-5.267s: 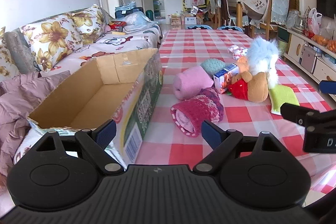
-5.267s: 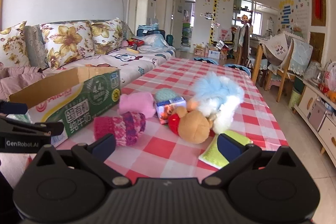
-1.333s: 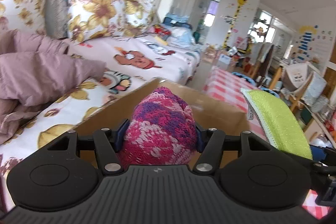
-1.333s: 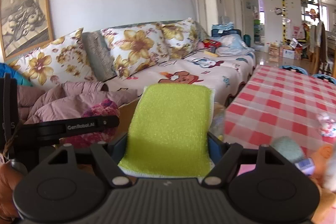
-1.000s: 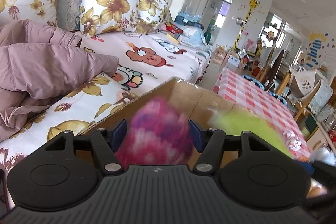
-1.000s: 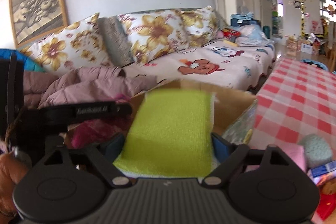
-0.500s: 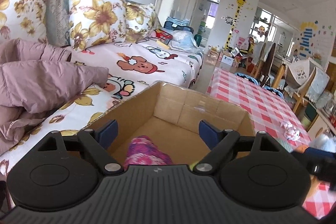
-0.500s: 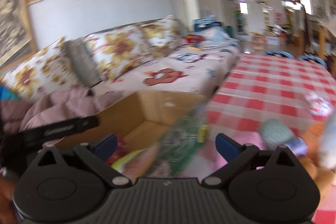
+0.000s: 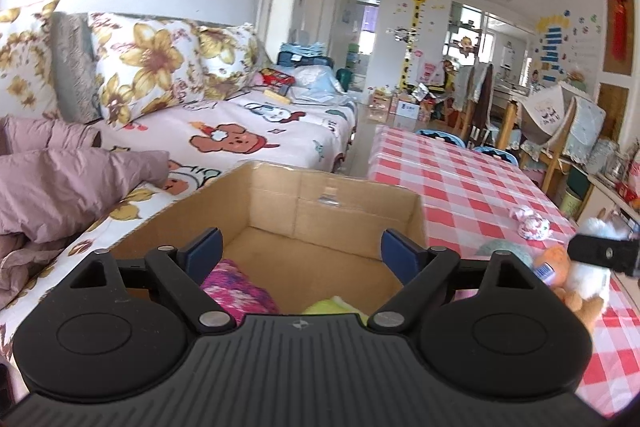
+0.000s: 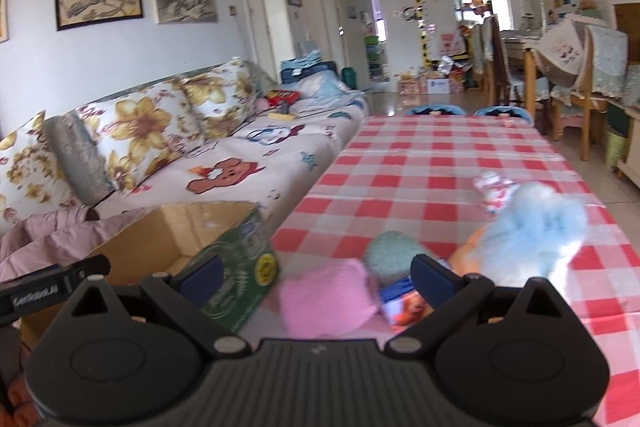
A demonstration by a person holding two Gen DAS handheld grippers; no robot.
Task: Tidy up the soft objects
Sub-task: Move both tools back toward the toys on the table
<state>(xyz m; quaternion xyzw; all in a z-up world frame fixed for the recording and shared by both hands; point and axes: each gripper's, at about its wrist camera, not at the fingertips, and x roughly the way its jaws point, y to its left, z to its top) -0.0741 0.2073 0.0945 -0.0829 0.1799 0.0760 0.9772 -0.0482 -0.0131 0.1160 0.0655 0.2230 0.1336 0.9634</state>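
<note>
Since a second ago we have let go of both loads: the pink knitted hat and the green cloth now lie at the near end of the cardboard box, dropped there because that is where we are gathering the soft things. Our left gripper hangs over the box, tipped slightly down, its fingers having just spread as wide as they go with nothing between the pads. Our right gripper has swung from the box toward the counter, fingers just widened and empty, aimed at the pink roll, teal ball and blue-haired plush beside the box, presumably our next picks.
</note>
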